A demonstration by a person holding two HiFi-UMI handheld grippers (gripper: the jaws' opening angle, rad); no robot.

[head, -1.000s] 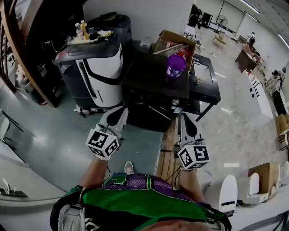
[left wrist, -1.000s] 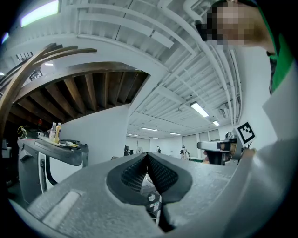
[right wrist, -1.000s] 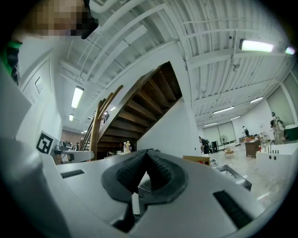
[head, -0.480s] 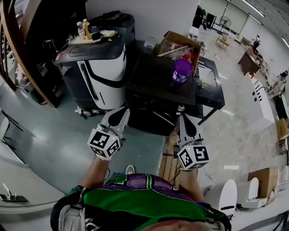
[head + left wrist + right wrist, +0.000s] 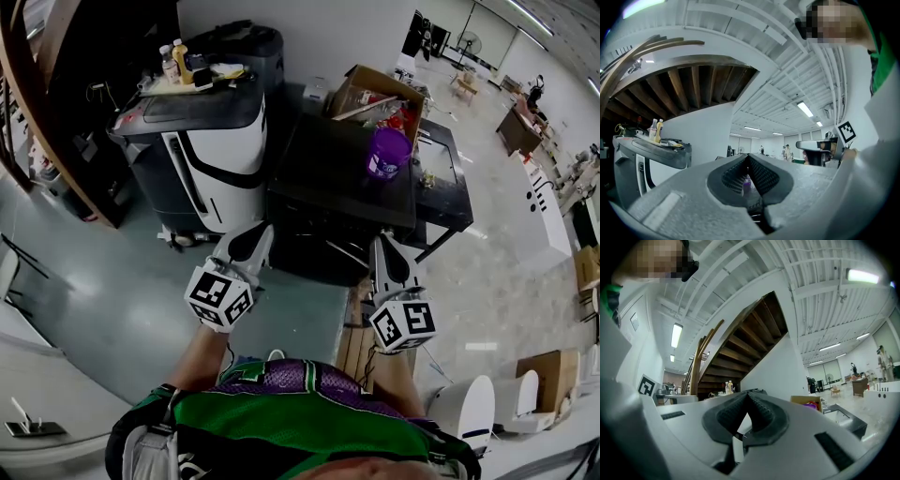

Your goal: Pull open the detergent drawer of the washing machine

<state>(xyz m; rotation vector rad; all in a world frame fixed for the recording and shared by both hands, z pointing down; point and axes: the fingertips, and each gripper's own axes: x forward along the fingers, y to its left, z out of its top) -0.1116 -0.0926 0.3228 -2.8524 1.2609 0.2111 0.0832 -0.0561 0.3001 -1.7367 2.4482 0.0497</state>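
**Facing the washing machine, both claws closed and empty**

Item 1: left gripper. Held out low ahead of the person, marker cube toward the body. Its own view shows the ribbed pads meeting at the tips, with nothing between them.

Item 2: right gripper. Held beside the left, well apart from it. Jaws likewise closed tip to tip, nothing gripped.

Item 3: washing machine. Dark, box-shaped, standing on the floor directly beyond both grippers and touched by neither. The front face is in shadow, so the detergent drawer cannot be picked out on it.

Item 4: purple bottle. Upright on the machine's top, toward the far right corner.

Item 5: cardboard box. Open, behind the machine.

Item 6: black-and-white appliance. Left of the washing machine, with small bottles on its top.
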